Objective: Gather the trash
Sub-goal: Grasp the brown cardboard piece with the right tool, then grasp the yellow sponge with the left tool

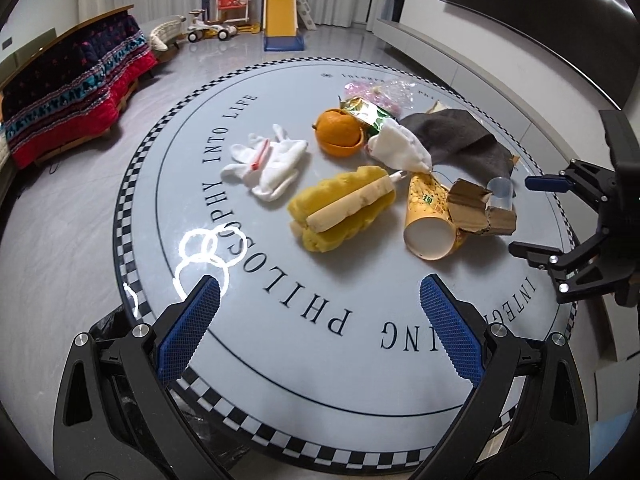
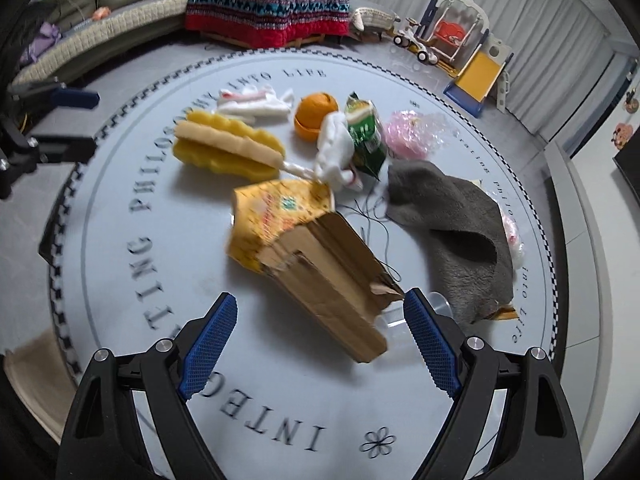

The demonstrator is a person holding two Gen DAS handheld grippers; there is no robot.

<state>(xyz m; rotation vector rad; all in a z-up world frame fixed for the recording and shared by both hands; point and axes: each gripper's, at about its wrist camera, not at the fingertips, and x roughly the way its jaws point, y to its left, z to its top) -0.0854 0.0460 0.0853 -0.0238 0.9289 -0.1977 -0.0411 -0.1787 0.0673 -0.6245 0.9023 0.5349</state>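
Trash lies heaped on the far half of a round table (image 1: 280,360) lettered around its checkered rim. Nearest the right gripper (image 2: 318,338) is a torn cardboard piece (image 2: 332,280), leaning against a tipped yellow paper cup (image 1: 430,216); a small clear plastic cup (image 1: 500,194) sits just beside them. A grey cloth (image 1: 456,136) lies crumpled behind, near a pink plastic wrapper (image 1: 378,94) and a green-gold snack packet (image 1: 366,114). A white wad of tissue (image 1: 396,148) rests between the packet and the paper cup. A yellow sponge brush (image 1: 344,208) lies beside the cup, an orange in its peel (image 1: 338,132) behind it, and a white glove (image 1: 266,164) farther left.

The right gripper hovers with its jaws spread wide, the cardboard's end between them but ungripped. The left gripper (image 1: 318,330) is also spread, holding nothing, above the table's near edge.
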